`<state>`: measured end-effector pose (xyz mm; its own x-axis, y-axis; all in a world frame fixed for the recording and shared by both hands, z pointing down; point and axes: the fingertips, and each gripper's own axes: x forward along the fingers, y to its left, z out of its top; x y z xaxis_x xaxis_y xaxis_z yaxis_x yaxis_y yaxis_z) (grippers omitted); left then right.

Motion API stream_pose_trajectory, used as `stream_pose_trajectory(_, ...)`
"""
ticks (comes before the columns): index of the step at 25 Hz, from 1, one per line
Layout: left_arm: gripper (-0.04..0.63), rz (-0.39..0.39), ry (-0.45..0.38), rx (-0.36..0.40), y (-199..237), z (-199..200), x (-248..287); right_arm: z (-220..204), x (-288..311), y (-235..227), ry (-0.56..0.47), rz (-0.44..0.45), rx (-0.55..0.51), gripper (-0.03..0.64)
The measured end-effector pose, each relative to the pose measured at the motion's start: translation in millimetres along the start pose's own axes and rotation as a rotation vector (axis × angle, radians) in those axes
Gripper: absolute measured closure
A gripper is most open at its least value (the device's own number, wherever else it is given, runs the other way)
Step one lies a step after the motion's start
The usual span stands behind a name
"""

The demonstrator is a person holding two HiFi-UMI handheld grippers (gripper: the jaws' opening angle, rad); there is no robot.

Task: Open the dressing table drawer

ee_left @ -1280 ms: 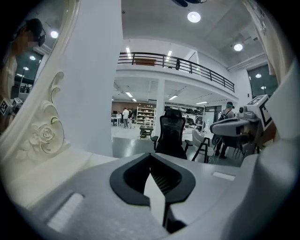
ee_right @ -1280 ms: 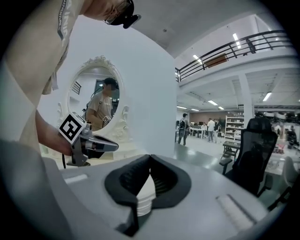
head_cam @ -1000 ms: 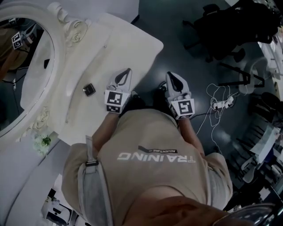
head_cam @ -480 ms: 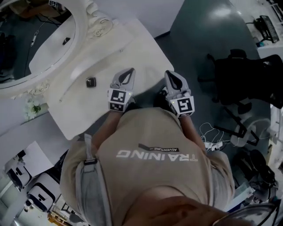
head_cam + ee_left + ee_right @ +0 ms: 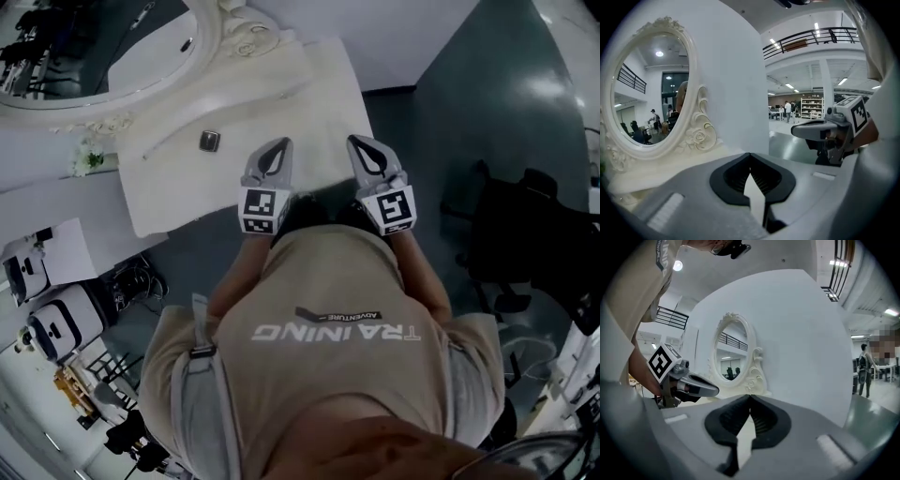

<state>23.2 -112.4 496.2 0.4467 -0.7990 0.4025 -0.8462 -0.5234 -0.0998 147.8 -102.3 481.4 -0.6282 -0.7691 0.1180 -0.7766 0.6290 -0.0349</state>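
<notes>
As they hover by the dressing table (image 5: 234,178), left gripper (image 5: 278,146), right gripper (image 5: 358,143), both closed

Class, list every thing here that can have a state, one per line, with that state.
Left tool, shut, empty.
Right tool, shut, empty.
Drawer, not seen pulled out past the dressing table edge.
Mirror, upright on the dressing table.
Small dark object, lying on the dressing table.

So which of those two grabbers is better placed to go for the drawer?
Left, probably. The left gripper sits over the front edge of the dressing table, while the right gripper hangs by its corner, next to the floor. Both are shut, and the drawer itself is out of sight.
</notes>
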Motion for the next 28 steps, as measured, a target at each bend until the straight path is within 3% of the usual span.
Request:
stream_pose_trajectory(4, 0.589, 0.038, 0.006, -0.052, 7, -7, 4, -8, 13, 10, -0.002, 0.061, 0.054, 0.614)
stream_pose_trajectory(9, 0.589, 0.046, -0.011, -0.091, 15, -9, 21, -14, 15, 22, 0.022, 0.126, 0.018, 0.614)
stream_pose_trajectory(19, 0.589, 0.119, 0.011, -0.117, 53, -23, 43, 8, 25, 0, 0.102, 0.041, -0.029, 0.614)
stream_pose_trajectory(28, 0.588, 0.102, 0.017, -0.209, 88, -72, 90, -16, 68, 22, 0.175, 0.035, -0.012, 0.614)
